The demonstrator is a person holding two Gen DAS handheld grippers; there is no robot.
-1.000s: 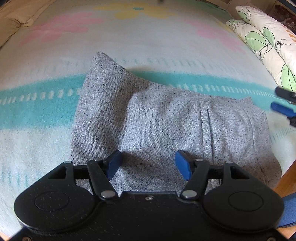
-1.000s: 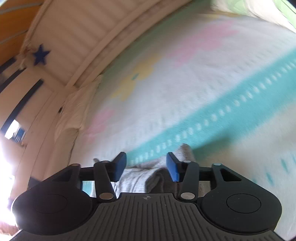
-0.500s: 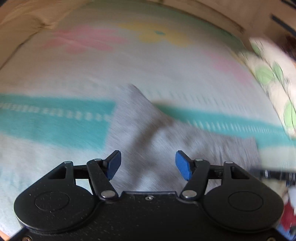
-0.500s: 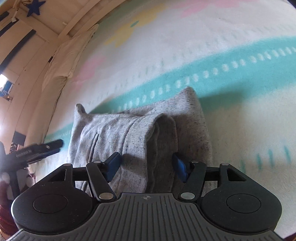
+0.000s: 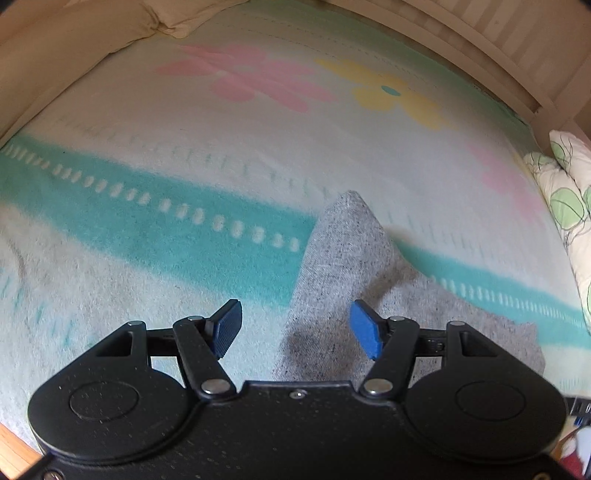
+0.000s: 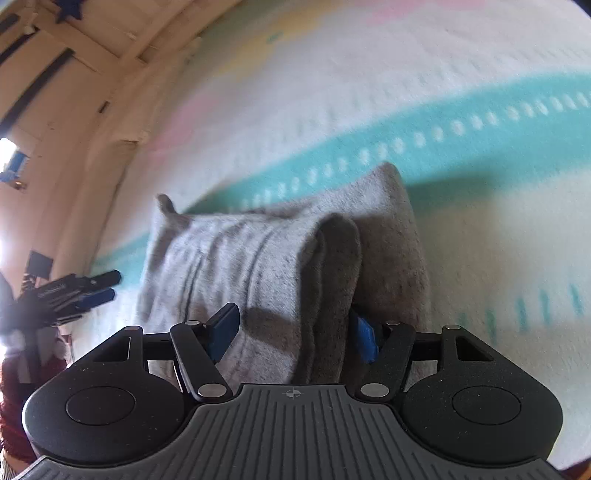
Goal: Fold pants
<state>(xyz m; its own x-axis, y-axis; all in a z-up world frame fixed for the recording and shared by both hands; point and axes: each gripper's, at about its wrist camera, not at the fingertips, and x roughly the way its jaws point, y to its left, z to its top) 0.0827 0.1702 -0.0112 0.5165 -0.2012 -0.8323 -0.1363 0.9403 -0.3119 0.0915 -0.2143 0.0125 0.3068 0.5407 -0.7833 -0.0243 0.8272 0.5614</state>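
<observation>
Grey speckled pants (image 5: 343,258) lie folded on a pastel blanket (image 5: 258,147). My left gripper (image 5: 294,310) hovers open over the pants' left edge, one pad over bare blanket, nothing between its fingers. In the right wrist view the pants (image 6: 240,258) show a raised, doubled fold running toward the camera. My right gripper (image 6: 291,314) straddles that fold and its jaws are opening; the fold stands between them, and the right pad (image 6: 364,339) is half hidden behind the cloth. The left gripper (image 6: 110,284) shows at the far left, beside the pants.
Leaf-print pillows (image 5: 569,192) line the right side of the bed. A slatted wooden bed frame (image 5: 498,37) and a beige cushion (image 5: 74,29) border the far side. The bed's wooden edge (image 5: 11,450) shows at the near left corner.
The left gripper slid left, so the pants now sit right of centre in its view. The right gripper dropped onto the pants' fold and its jaws spread wider.
</observation>
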